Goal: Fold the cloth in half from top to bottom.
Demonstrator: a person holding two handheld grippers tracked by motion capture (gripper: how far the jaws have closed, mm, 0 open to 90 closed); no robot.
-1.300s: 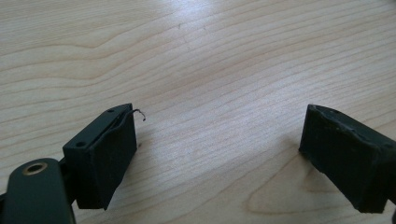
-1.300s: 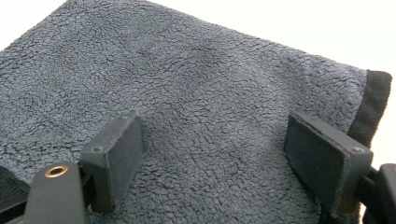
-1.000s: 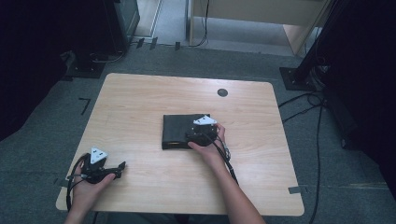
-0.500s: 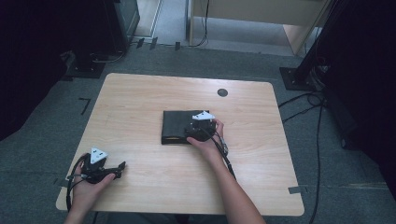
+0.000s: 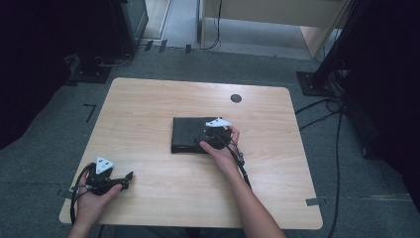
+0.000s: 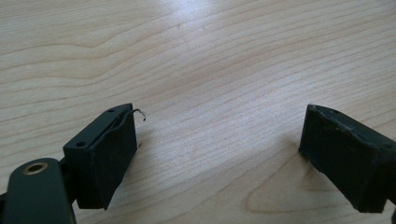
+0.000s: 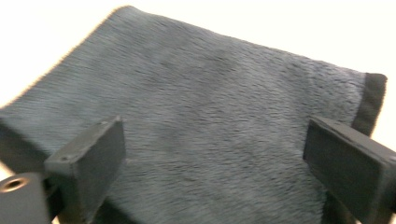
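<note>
A dark grey folded fleecy cloth (image 5: 184, 133) lies flat near the middle of the wooden table (image 5: 148, 104). My right gripper (image 5: 205, 139) hovers over its right part. In the right gripper view the cloth (image 7: 210, 88) spreads under my right gripper (image 7: 215, 158). Its jaws have just been opening and stand wide apart, with the pile below them and nothing pinched. My left gripper (image 5: 128, 177) rests at the table's front left, far from the cloth. In the left gripper view my left gripper (image 6: 217, 149) is open over bare wood.
A small round black disc (image 5: 236, 98) sits in the tabletop near the far edge. Cables (image 5: 327, 106) and a stand base (image 5: 314, 82) lie on the floor to the right. Dark equipment stands beyond the far left corner.
The right hand has crept a little farther over the cloth. The left hand and the cloth have stayed where they were.
</note>
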